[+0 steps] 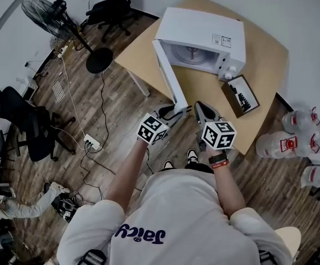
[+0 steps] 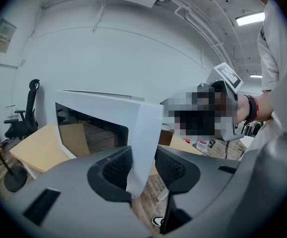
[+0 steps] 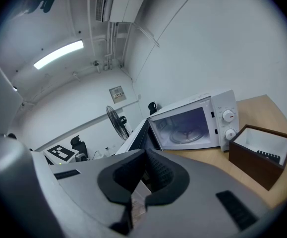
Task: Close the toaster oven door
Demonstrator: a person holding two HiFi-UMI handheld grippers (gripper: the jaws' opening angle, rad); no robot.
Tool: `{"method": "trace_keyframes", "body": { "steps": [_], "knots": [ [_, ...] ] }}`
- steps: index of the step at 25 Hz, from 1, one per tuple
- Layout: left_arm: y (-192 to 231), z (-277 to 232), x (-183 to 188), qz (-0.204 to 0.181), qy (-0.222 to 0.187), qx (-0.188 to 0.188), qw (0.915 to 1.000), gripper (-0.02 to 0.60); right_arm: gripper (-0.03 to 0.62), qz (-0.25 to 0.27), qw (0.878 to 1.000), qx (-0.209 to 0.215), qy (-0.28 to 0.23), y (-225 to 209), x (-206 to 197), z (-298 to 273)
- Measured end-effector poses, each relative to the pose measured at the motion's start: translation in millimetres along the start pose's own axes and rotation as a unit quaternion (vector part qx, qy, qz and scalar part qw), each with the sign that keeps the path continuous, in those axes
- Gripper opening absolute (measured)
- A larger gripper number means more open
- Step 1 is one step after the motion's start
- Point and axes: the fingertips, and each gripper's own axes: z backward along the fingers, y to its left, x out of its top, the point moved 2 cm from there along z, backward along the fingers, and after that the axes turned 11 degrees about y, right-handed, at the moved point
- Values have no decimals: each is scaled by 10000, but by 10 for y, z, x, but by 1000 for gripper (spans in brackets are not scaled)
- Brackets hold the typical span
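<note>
Toaster oven door edge between left gripper jaws, gripped; right gripper jaws closed

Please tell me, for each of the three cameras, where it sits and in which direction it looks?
Head view: on the person's head, looking steeply down at the table, the oven and its open door; the forearms, shirt, left gripper and right gripper show.
Left gripper view: on the left gripper, looking along its jaws, which are closed on the door's edge; the right wrist shows.
Right gripper view: on the right gripper, jaws together, facing the oven's open cavity and a brown box.
Shared: all three show the oven with its door open.
</note>
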Motion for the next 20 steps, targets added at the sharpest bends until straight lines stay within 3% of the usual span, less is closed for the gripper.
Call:
{"method": "trace_keyframes", "body": {
  "steps": [20],
  "knots": [
    [-50, -212, 125, 73, -69, 105, 9999, 161, 2, -195, 9996, -125, -135, -244, 38, 45]
  ]
}}
